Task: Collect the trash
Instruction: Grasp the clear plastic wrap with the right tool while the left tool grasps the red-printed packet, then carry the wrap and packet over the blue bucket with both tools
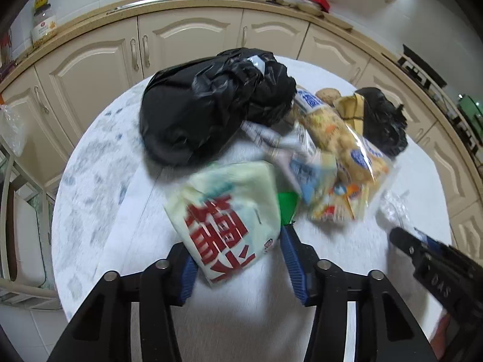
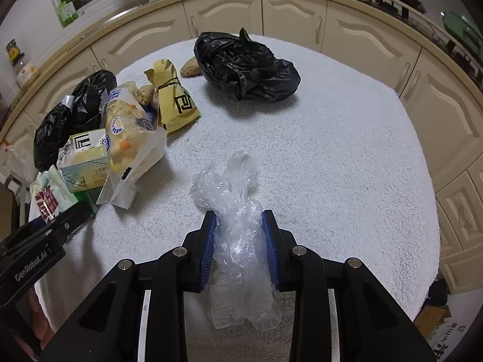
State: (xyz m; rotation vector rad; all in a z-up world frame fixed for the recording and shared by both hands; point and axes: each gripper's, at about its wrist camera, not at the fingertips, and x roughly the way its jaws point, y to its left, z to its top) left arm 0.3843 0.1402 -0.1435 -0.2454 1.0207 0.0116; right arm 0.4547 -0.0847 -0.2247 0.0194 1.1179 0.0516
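My left gripper (image 1: 235,241) is shut on a pale green packet (image 1: 229,211) with red characters, which sits between its blue pads just above the white-covered round table (image 1: 99,181). My right gripper (image 2: 239,215) is shut on a crumpled clear plastic wrap (image 2: 232,178) that trails onto the table. A pile of trash lies between them: a clear snack bag (image 2: 129,132), a carton (image 2: 87,157) and a yellow packet (image 2: 175,99). A large black bag (image 1: 217,102) lies behind the pile. A second black bag (image 2: 247,69) sits at the table's far side.
Cream cabinet doors (image 2: 362,30) curve around the far side of the table under a counter (image 1: 90,21) with jars and utensils. A chair or rack (image 1: 18,241) stands at the table's left edge. The towel surface to the right of the plastic wrap is bare.
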